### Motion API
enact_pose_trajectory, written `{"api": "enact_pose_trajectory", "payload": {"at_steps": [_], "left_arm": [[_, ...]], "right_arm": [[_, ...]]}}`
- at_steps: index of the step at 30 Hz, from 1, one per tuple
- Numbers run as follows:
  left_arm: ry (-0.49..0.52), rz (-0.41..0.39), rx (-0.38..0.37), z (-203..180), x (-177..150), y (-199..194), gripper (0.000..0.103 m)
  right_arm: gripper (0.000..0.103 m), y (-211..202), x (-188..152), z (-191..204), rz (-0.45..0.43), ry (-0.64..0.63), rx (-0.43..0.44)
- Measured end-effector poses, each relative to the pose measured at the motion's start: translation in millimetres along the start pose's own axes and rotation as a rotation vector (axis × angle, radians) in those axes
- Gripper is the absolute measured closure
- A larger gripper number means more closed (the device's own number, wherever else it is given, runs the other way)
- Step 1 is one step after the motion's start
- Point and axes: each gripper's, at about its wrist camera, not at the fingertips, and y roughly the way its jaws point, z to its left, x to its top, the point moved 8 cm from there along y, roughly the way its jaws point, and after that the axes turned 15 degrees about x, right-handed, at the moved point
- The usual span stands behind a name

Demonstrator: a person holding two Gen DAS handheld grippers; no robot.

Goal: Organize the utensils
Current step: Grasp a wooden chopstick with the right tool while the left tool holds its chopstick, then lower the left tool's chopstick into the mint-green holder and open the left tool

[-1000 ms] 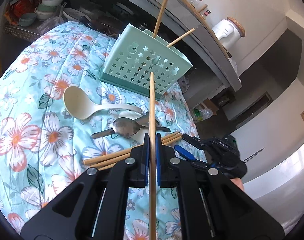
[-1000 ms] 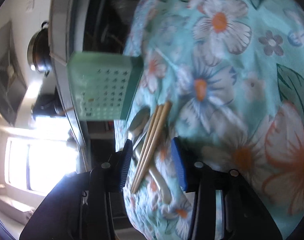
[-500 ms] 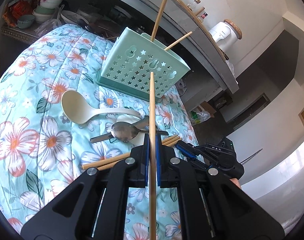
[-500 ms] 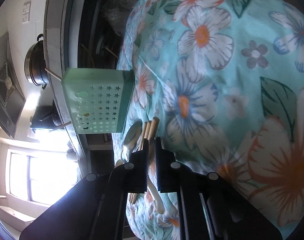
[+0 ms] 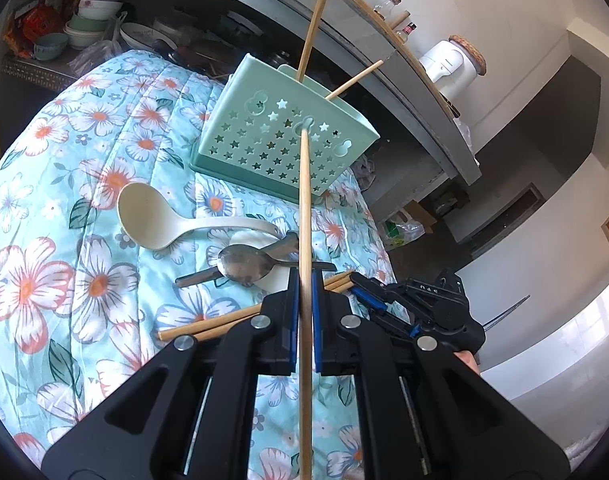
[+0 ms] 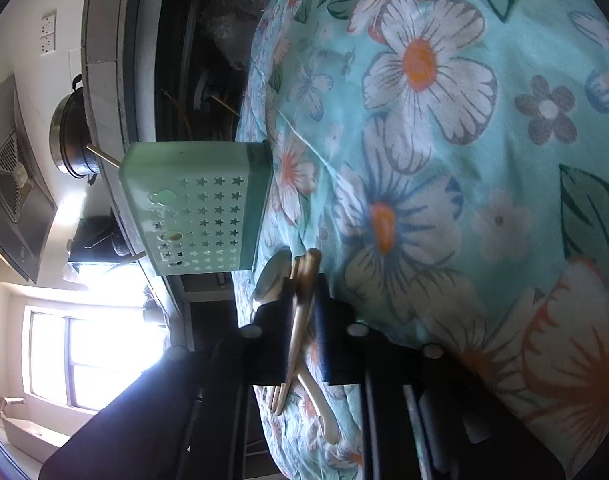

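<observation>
Left gripper (image 5: 303, 312) clamps one chopstick (image 5: 304, 200), aimed at the green holder (image 5: 280, 140). Right gripper (image 6: 304, 320), just closed, pinches loose chopsticks (image 6: 300, 320) on the floral cloth (image 5: 84, 200) beside spoons. Kitchen counter (image 5: 384, 60) runs behind.

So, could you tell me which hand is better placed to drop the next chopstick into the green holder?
Left. The left gripper already grips one chopstick aimed at the holder, while the right gripper is low, pinching the chopsticks lying on the cloth.
</observation>
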Motion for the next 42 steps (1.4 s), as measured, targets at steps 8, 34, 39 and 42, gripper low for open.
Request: {"api": "enact_pose_trajectory", "payload": {"at_steps": [8, 34, 39, 42], "left_arm": [[0.011, -0.023, -0.008, -6, 11, -5, 0.099], [0.041, -0.548, -0.013, -91, 228, -50, 0.099], [0.052, -0.624, 0.121, -97, 264, -15, 0.099], [0.105, -0.634, 0.222, -97, 269, 16, 0.099]], "right_arm": [[0.096, -29, 6, 42, -0.051, -0.156, 0.022], [0.097, -99, 18, 123, -0.155, -0.382, 0.112], [0.097, -95, 17, 123, -0.149, -0.380, 0.111], [0.097, -93, 17, 123, -0.145, -0.382, 0.110]]}}
